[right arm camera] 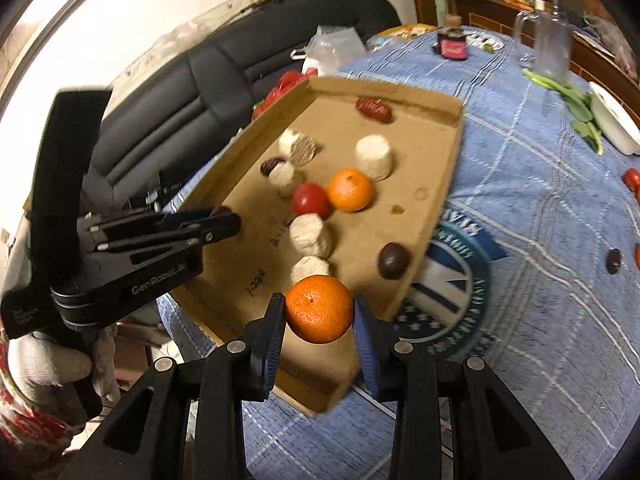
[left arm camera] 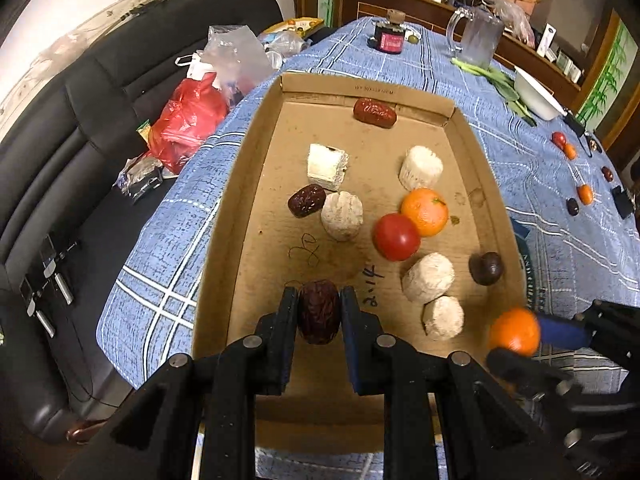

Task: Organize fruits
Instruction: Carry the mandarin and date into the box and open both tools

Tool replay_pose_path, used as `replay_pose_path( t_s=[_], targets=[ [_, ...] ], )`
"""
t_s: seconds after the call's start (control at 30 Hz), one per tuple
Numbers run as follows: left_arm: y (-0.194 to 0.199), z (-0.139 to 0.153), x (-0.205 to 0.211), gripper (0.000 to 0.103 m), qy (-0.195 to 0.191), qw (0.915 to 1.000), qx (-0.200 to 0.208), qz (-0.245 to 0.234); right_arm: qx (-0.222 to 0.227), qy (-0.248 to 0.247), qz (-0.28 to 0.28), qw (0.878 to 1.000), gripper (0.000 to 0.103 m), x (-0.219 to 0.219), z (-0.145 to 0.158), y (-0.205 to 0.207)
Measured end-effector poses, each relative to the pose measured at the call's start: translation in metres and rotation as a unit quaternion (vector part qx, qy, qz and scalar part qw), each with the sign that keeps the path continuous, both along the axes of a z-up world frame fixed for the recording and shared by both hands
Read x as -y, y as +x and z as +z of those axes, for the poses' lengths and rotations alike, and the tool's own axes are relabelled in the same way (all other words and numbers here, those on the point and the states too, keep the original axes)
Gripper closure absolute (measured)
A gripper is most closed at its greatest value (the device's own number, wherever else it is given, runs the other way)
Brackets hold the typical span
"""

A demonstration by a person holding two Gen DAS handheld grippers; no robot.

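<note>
Gripping a wrinkled dark red date, the left gripper has both fingers pressed against the fruit's sides, above the near end of the cardboard tray. The right gripper is clamped on a small orange, pads tight on either flank, over the tray's near corner at 6 o'clock in the right wrist view. In the left wrist view this orange appears at 4 o'clock, at the tray's right edge.

Tray contents, left wrist view: a red date at 12 o'clock against the far wall; a white block and a white cylinder below it; a dark date touching another white cylinder; a red tomato touching a second orange near the centre; two more white cylinders touching each other toward 4 o'clock; a dark round fruit just beside the right wall.

The tray rests on a blue checked tablecloth. Loose small fruits lie on the cloth at 3 o'clock, well apart from the tray. A gloved hand holds the left gripper's handle at 8 o'clock in the right wrist view.
</note>
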State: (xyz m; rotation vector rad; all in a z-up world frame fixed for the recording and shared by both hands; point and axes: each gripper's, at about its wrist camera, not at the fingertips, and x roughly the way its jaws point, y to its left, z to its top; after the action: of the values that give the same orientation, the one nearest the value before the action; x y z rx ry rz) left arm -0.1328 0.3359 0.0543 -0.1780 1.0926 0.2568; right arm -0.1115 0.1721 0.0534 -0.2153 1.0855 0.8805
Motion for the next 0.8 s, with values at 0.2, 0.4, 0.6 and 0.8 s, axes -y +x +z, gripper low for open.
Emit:
replay_pose_path(
  t_s=[0.2, 0.4, 0.6, 0.8],
  targets=[
    [0.009, -0.009, -0.009, 0.082, -0.002, 0.9999, -0.016, 0.0, -0.012, -0.027, 0.015, 0.999, 0.066, -0.021, -0.02, -0.004],
    [0.015, -0.006, -0.012, 0.081, -0.003, 0.9999, -0.015, -0.003, -0.019, -0.034, 0.023, 0.999, 0.065, -0.031, -0.028, -0.006],
    [0.016, 0.005, -0.011, 0.066, 0.005, 1.0, -0.002, -0.005, -0.024, -0.021, 0.016, 0.999, 0.063, -0.032, -0.025, -0.001],
    [0.012, 0.021, -0.005, 0.061, 0.009, 0.9998, 0.017, 0.001, -0.011, 0.009, -0.003, 1.0, 0.056, -0.016, -0.005, 0.001]
  ],
)
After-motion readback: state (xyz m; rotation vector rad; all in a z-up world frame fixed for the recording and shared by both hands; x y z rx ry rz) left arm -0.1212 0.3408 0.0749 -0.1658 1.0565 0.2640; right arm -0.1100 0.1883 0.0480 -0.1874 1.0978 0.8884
